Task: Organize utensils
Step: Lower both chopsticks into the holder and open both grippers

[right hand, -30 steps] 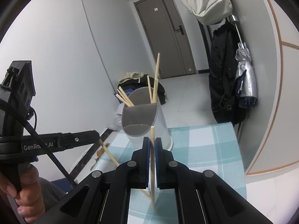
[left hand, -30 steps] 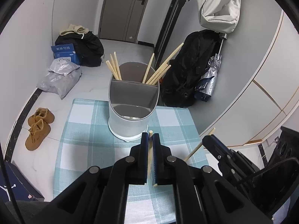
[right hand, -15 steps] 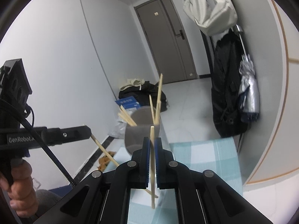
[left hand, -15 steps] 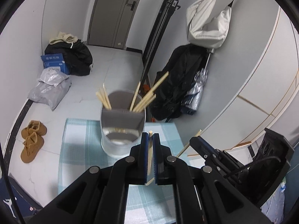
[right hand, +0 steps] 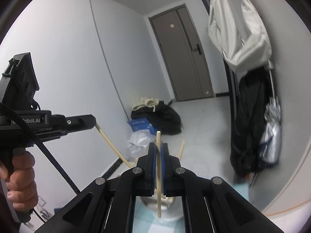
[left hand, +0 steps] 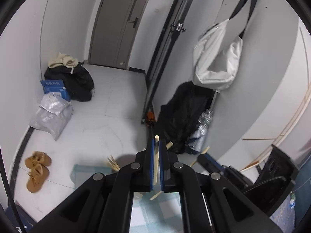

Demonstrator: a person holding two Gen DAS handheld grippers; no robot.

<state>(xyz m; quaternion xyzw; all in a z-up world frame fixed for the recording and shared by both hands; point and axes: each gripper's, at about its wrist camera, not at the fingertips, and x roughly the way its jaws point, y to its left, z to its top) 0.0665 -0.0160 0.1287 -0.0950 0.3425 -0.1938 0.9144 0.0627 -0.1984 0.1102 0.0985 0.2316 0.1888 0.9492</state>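
Both claws are up in the air, each one clamped on a single chopstick. The left claw (left hand: 156, 163) pinches its chopstick (left hand: 156, 161) between the blue pads, the stick's blunt top poking just above the fingertips and the lower end jutting out beneath. Seen from the right wrist view, that same stick slants down and away from the left claw's nose.

The right claw (right hand: 158, 167) is closed tight on the other chopstick (right hand: 159, 172), which stands nearly upright through the pads, its lower tip hanging above the holder (right hand: 165, 209). The holder sits on the checked cloth (left hand: 155, 213) covering the counter, mostly hidden behind the claw frames; a few chopstick ends (left hand: 112, 163) already stand in it and peek out to the left of the left claw.

This reads as the carry step: two sticks in hand, held high over the holder, not yet dropped in. The next move looks like lining each stick's lower tip over an open compartment, tipping it closer to upright, lowering until the tip is inside the rim, and only then letting go. Which compartment is free cannot be told from here, since the rim is covered.
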